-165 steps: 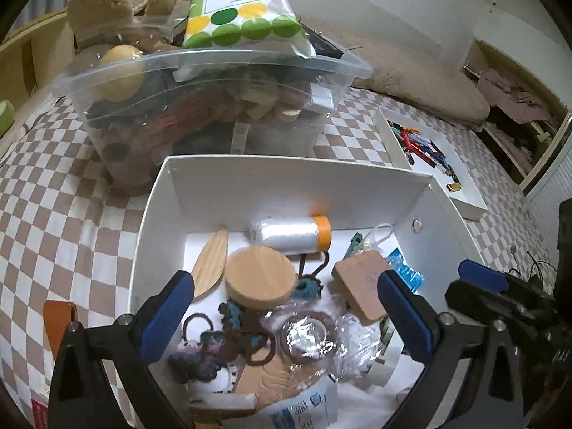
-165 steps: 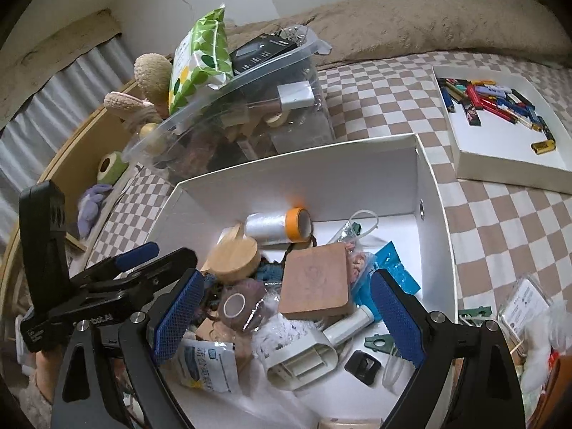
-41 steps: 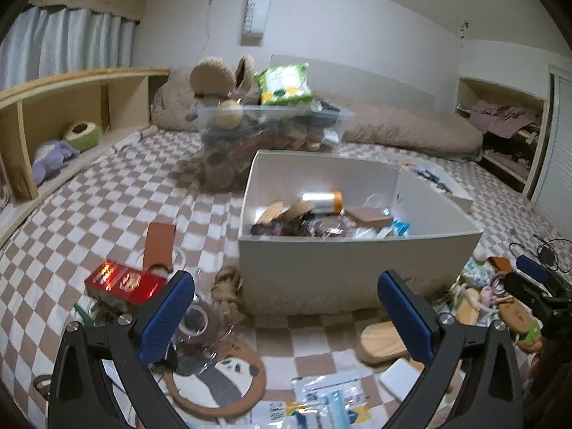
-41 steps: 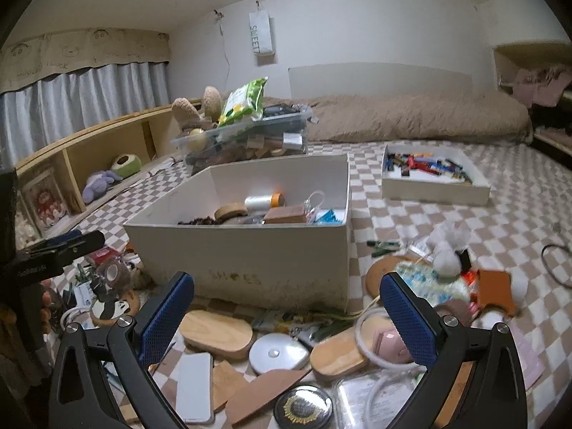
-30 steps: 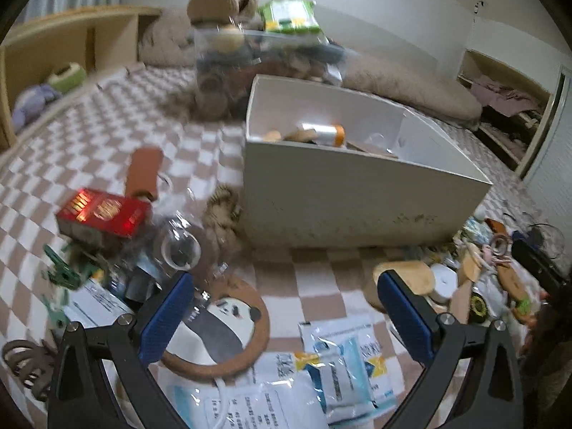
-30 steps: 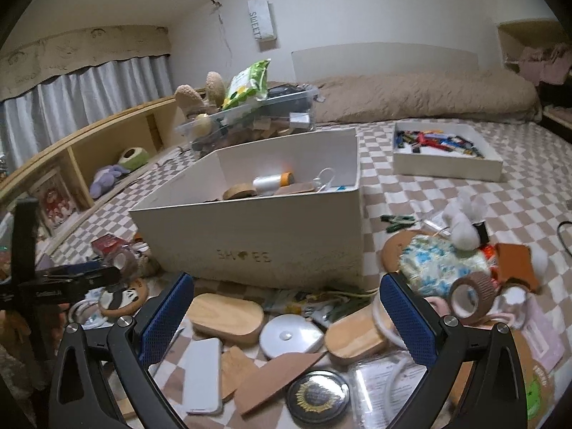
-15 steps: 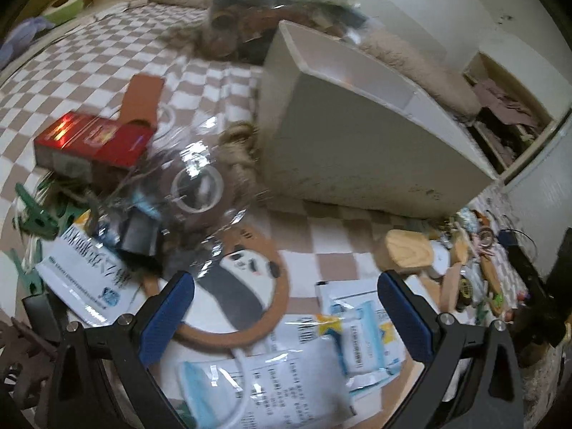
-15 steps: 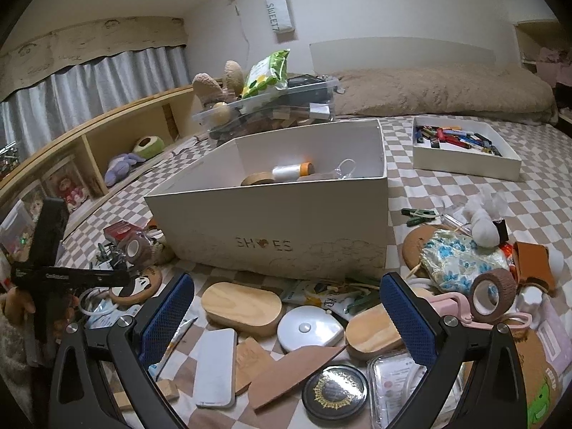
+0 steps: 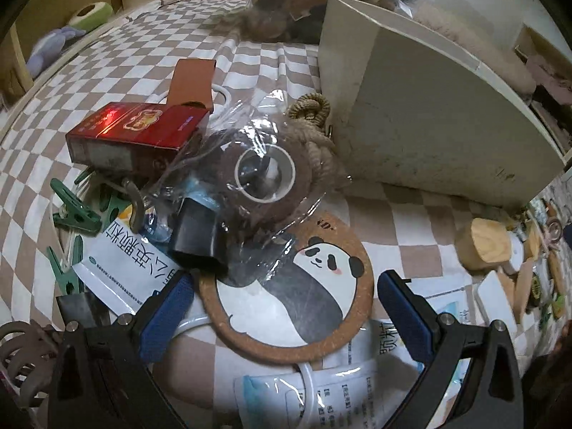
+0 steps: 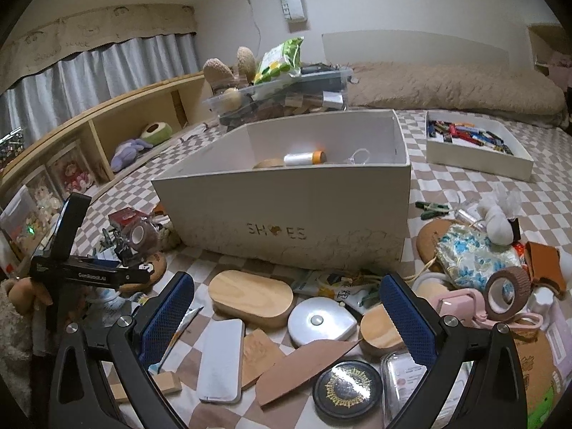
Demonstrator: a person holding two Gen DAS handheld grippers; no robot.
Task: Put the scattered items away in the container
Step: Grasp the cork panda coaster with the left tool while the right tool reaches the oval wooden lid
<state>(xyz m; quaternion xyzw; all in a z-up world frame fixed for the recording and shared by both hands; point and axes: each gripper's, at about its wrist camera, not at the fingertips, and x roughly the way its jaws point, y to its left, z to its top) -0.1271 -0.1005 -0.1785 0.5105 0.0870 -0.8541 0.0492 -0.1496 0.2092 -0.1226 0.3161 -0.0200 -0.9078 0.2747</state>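
Note:
The white shoe box (image 10: 321,207) stands on the checkered bed with several items inside; its side wall shows in the left wrist view (image 9: 422,118). My left gripper (image 9: 286,307) is open and empty, low over a round cork panda coaster (image 9: 289,286). Beyond the coaster lies a brown tape roll in clear wrap (image 9: 264,175), a black block (image 9: 198,236) and a red box (image 9: 136,136). My right gripper (image 10: 286,314) is open and empty above a wooden oval (image 10: 250,298) and a round silver disc (image 10: 320,321).
Green clips (image 9: 71,211), paper packets (image 9: 132,261) and a rope knot (image 9: 311,114) lie around the left gripper. A tray of small coloured items (image 10: 475,150), a clear full bin (image 10: 286,103), a floral pouch (image 10: 475,254) and a tape roll (image 10: 506,289) lie on the bed.
Both grippers left the box and came down in front of it. The left gripper has dropped closer to the panda coaster and wrapped tape roll. The right gripper has moved slightly.

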